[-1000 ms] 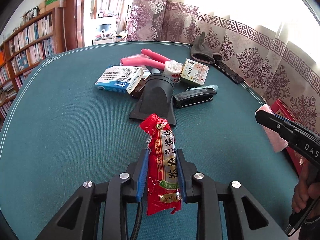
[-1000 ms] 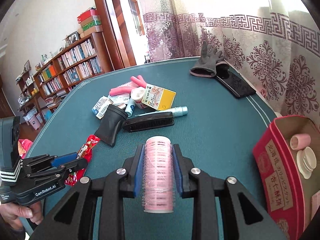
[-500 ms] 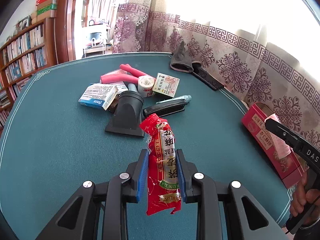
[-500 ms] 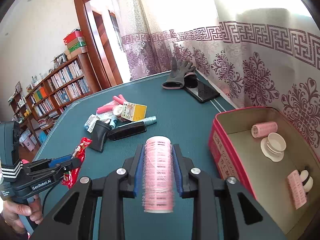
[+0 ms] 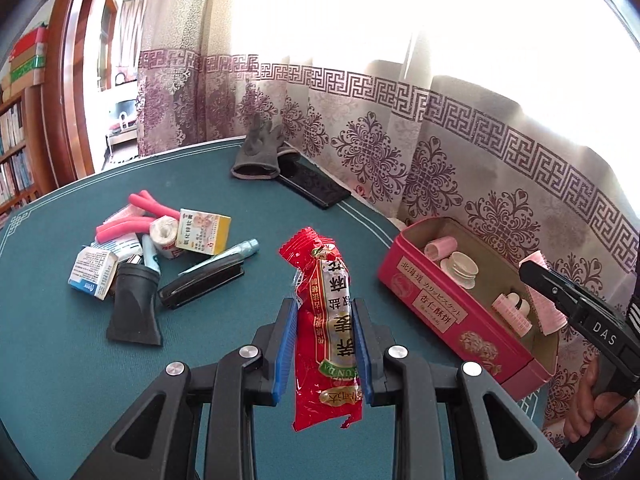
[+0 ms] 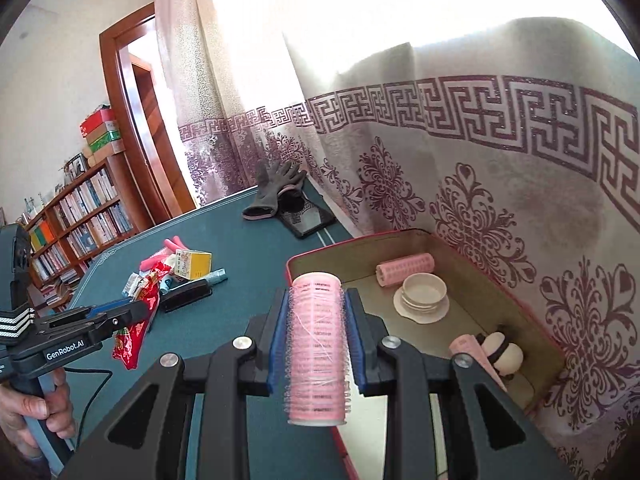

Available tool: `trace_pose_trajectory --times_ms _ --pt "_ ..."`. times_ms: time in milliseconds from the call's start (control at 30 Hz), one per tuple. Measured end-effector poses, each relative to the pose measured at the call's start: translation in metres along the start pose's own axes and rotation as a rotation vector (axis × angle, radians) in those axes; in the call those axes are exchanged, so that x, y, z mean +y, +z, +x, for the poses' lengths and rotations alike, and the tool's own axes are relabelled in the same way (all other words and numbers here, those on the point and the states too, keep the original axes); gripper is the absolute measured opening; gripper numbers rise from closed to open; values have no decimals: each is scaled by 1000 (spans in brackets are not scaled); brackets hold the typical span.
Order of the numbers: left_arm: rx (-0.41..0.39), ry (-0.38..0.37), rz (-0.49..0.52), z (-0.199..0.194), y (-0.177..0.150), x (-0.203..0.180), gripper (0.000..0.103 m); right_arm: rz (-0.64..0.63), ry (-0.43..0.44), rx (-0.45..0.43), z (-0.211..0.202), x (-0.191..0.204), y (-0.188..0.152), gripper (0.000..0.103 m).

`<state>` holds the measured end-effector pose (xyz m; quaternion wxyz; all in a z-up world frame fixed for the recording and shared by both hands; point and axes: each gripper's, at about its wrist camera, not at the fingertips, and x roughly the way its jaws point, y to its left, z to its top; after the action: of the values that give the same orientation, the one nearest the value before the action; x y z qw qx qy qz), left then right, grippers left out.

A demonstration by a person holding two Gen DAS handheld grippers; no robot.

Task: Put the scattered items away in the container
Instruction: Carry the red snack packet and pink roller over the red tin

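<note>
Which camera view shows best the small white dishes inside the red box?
The right wrist view: it looks down into the red box, so the stacked white dishes show fully. In the left wrist view the white dishes appear smaller, seen over the box wall.

Left gripper [image 5: 325, 320] angled down, blue pads clamped on red snack packet [image 5: 326, 308]. Right gripper [image 6: 316, 320] angled down, pads clamped on pink hair roller [image 6: 317, 352]. Both hand-held by pistol grips.

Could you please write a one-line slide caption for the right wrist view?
Right tool carries a pink hair roller above the near rim of the red tin.
</note>
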<state>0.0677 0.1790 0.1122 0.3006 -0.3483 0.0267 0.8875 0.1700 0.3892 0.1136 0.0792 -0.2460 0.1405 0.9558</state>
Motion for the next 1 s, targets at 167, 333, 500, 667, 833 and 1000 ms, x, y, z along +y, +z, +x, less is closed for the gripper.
trace_pose_trajectory --times_ms 167,333,500,667,833,1000 --pt "-6 -44 45 8 15 -28 28 56 -48 3 -7 -32 -4 30" --pt "-11 -85 90 20 31 -56 28 75 -55 2 -7 -44 -6 30" --pt "-1 -120 121 35 42 -80 28 85 -55 -6 -8 -50 -6 30" --pt "21 -157 135 52 49 -100 28 98 -71 -16 -8 -60 -3 30" --pt "43 -191 149 66 51 -114 28 109 -91 -23 -7 -69 0 30" --pt "69 -235 173 75 46 -128 28 103 -118 -37 -9 -75 4 30"
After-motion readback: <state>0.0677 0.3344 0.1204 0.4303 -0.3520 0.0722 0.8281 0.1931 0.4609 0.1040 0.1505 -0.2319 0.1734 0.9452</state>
